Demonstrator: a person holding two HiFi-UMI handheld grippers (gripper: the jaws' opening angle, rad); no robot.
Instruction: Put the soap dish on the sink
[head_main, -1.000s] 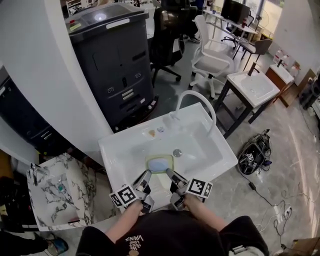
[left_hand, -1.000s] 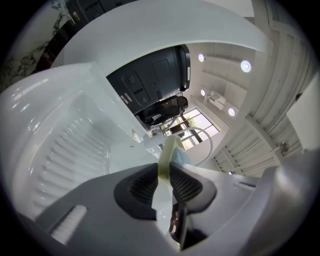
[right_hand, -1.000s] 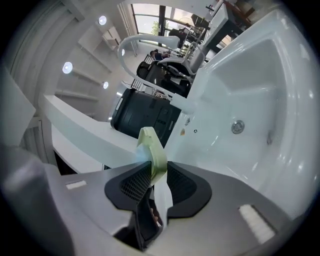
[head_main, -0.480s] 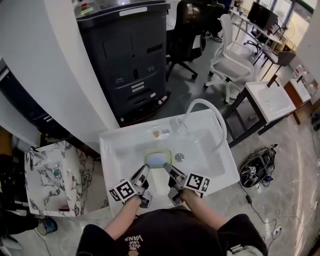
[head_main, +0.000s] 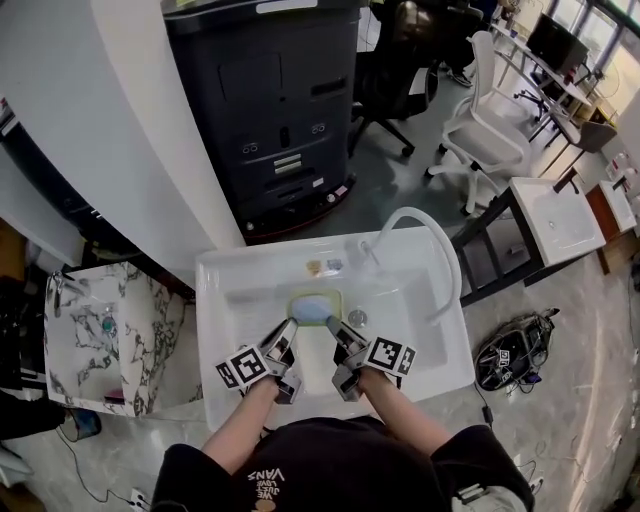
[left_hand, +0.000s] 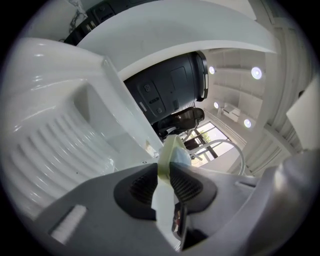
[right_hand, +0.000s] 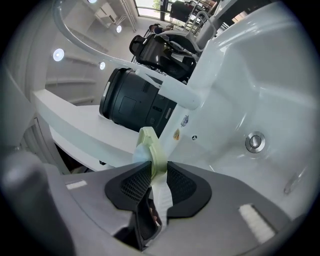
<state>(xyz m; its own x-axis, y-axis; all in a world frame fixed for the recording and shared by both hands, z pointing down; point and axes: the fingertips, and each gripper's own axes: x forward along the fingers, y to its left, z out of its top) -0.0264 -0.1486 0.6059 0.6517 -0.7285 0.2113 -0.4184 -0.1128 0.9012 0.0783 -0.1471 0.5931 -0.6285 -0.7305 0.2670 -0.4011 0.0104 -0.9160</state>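
Observation:
A pale green soap dish (head_main: 314, 307) with a blue soap in it hangs over the basin of the white sink (head_main: 225, 290), just left of the drain (head_main: 357, 317). My left gripper (head_main: 290, 328) is shut on the dish's left rim and my right gripper (head_main: 333, 325) on its right rim. In the left gripper view the dish (left_hand: 168, 152) shows edge-on, its rim pinched in the left gripper (left_hand: 163, 180). The right gripper view shows the same: the dish (right_hand: 149, 144) is clamped in the right gripper (right_hand: 159, 175), with the drain (right_hand: 255, 142) beyond.
A curved white faucet (head_main: 420, 225) arches over the sink's back right. Small stickers (head_main: 322, 266) sit on the back ledge. A dark cabinet (head_main: 270, 110) stands behind, a marble basin (head_main: 110, 340) to the left, a white chair (head_main: 490, 130) and cables (head_main: 515, 345) to the right.
Both grippers have carried the dish forward and lower over the basin, toward the sink's back ledge. Both grips stay the same.

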